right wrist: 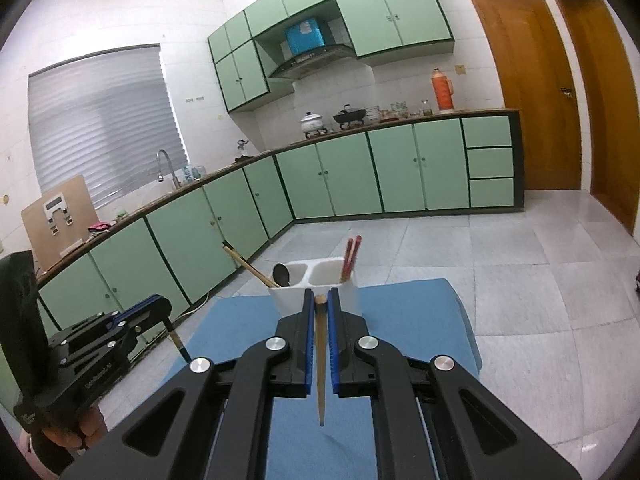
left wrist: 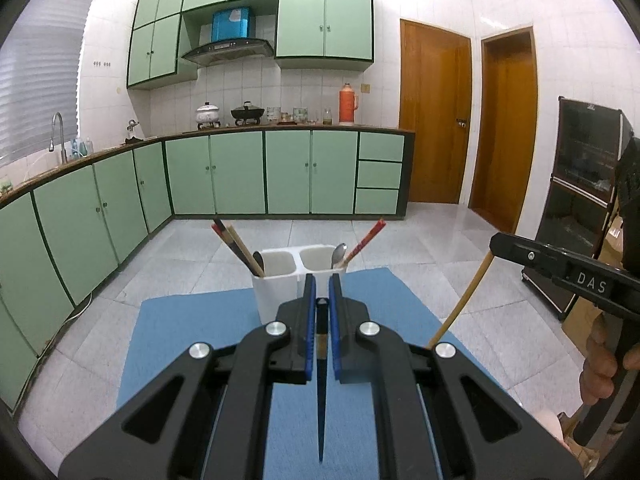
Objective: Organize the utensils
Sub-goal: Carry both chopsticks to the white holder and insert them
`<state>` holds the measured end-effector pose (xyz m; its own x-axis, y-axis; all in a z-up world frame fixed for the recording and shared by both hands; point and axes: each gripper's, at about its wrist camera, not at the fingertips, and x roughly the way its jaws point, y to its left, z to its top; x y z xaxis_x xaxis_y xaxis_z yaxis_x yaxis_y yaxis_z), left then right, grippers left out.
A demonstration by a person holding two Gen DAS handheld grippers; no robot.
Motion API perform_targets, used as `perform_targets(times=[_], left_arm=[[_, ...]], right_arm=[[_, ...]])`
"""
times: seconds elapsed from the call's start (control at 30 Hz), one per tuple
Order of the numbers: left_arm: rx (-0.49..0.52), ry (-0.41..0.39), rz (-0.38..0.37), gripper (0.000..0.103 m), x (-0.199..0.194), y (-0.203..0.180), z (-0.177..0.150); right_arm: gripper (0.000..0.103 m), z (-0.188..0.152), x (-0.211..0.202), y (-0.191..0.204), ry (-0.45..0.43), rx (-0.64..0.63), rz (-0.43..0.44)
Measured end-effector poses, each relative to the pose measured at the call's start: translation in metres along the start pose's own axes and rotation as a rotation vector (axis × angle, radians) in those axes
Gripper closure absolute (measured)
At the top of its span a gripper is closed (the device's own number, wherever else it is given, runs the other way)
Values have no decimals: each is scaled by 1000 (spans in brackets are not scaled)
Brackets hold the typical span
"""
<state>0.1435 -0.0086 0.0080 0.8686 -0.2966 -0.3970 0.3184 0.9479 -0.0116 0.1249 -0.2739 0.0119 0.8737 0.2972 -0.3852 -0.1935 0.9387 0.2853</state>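
My left gripper (left wrist: pixel 322 285) is shut on a dark chopstick (left wrist: pixel 321 392) that hangs down between its blue pads. In the right wrist view my right gripper (right wrist: pixel 320 298) is shut on a tan wooden chopstick (right wrist: pixel 320 368), also pointing down. Both are raised above the blue mat (left wrist: pixel 192 340), just short of a white two-compartment holder (left wrist: pixel 276 296) (right wrist: pixel 288 302). Its left compartment has brown chopsticks (left wrist: pixel 236 246) and a dark spoon (right wrist: pixel 282 274). Its right one has a metal spoon (left wrist: pixel 339 255) and red chopsticks (right wrist: pixel 350 256). Each gripper also shows in the other's view: right gripper (left wrist: pixel 496 245), left gripper (right wrist: pixel 162 309).
The mat lies on a table over a pale tiled floor (right wrist: pixel 520 280). Green kitchen cabinets (left wrist: pixel 240 172) run along the far and left walls. A black cabinet (left wrist: pixel 580 200) stands to the right, near wooden doors (left wrist: pixel 436 120). A person's hand (left wrist: pixel 600 364) holds the right gripper's handle.
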Motion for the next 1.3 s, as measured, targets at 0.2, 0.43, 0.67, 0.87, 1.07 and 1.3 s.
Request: perform_targets(times=[0.2, 0.43, 0.67, 0.87, 1.07, 1.3], left_arm=[[0, -45, 6, 98, -3, -1, 13], [-8, -123, 20, 98, 0, 5, 40], [-10, -184, 28, 98, 10, 8, 74], [2, -246, 30, 98, 23, 7, 110], [11, -287, 35, 98, 43, 6, 139], [17, -305, 65, 98, 86, 11, 154]], right_arm=[[97, 17, 2, 7, -32, -14, 24], [97, 48, 5, 19, -91, -51, 37], [97, 79, 16, 27, -150, -77, 31], [97, 107, 31, 33, -190, -104, 19], [97, 127, 54, 38, -205, -128, 0], [97, 133, 85, 37, -192, -139, -8]])
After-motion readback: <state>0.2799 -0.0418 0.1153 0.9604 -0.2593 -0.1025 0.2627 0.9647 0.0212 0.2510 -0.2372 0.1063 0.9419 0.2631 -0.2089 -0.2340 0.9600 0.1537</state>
